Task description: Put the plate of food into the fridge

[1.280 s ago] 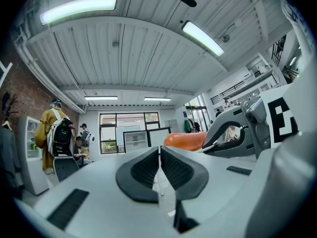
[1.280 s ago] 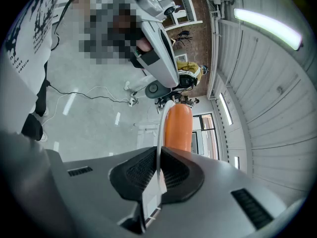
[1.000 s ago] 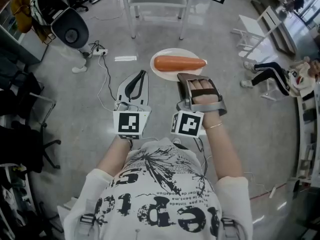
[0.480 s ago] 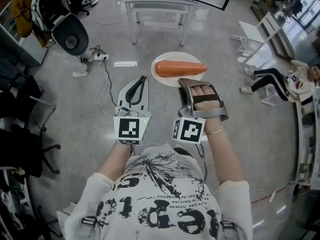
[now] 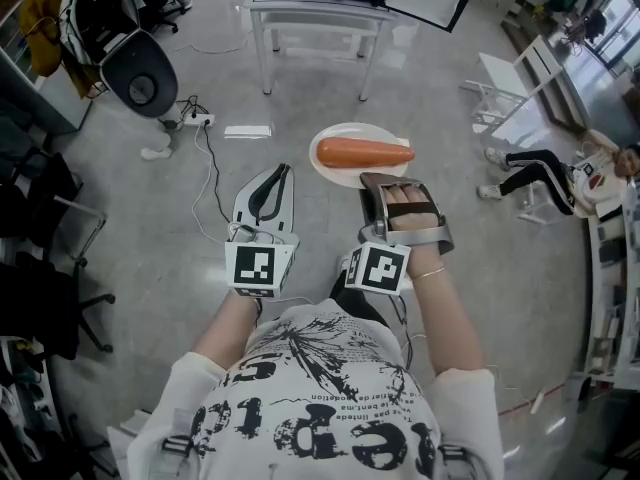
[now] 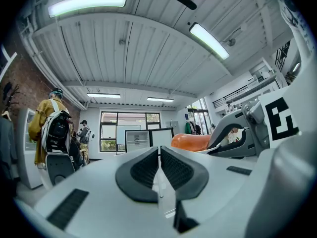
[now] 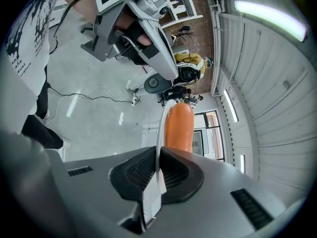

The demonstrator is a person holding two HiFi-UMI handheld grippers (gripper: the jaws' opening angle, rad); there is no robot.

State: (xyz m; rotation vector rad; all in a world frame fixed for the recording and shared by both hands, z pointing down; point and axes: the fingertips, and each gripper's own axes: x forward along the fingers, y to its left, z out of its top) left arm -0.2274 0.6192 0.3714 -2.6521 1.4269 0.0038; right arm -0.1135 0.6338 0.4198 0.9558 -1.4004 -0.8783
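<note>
The left gripper (image 6: 159,155) rides level and empty, its fingers pressed together on nothing, just as in the earlier frames. Past its tips, far ahead, stands what looks like a small glass-fronted fridge (image 6: 136,140) with its door (image 6: 161,137) swung open.

In the head view the white worktop (image 5: 300,1) has slid further into the top of the picture over the last second, and the floor has drifted back under the person. So the person is walking forward, not yet placing anything.

The plate (image 5: 335,171) is in the air over the floor, in front of the person, with the long orange food (image 5: 365,152) lying across it. It sits the same way as before and the food has not rolled.

The right gripper (image 7: 158,165) has its fingers clamped on the plate's near rim, tilted a little downward; the grip looks unchanged.

The carry seems under way, with the fridge still well apart from the plate. A one-sided hold on the rim could let the plate sag.
</note>
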